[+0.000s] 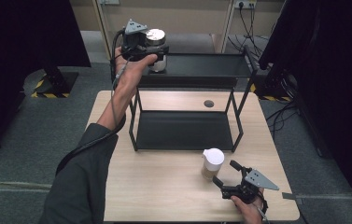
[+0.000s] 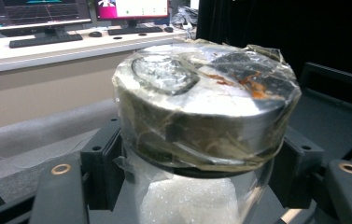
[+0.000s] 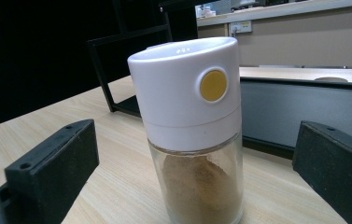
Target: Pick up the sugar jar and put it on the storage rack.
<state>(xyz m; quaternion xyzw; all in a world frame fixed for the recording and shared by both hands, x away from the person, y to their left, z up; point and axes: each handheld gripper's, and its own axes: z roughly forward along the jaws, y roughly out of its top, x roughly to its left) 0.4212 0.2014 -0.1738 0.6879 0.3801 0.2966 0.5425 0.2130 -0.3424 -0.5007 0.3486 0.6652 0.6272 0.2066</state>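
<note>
A glass jar point(image 1: 156, 38) with a silver lid wrapped in clear film holds white grains point(image 2: 187, 200). My left gripper point(image 1: 158, 53) is shut on its glass body just under the lid point(image 2: 201, 93), at the left end of the black rack's top shelf point(image 1: 201, 65). I cannot tell whether the jar rests on the shelf. A shaker point(image 1: 212, 163) with a white cap, a yellow button point(image 3: 213, 85) and brown powder stands on the table in front of the rack. My right gripper point(image 1: 225, 171) is open, one jaw on each side of the shaker and clear of it.
The rack's lower shelf point(image 1: 183, 130) lies bare on the wooden table point(image 1: 155, 186). A dark round hole point(image 1: 208, 103) sits in the tabletop behind it. Black curtains hang left and right. A desk with monitors point(image 2: 43, 14) stands beyond the rack.
</note>
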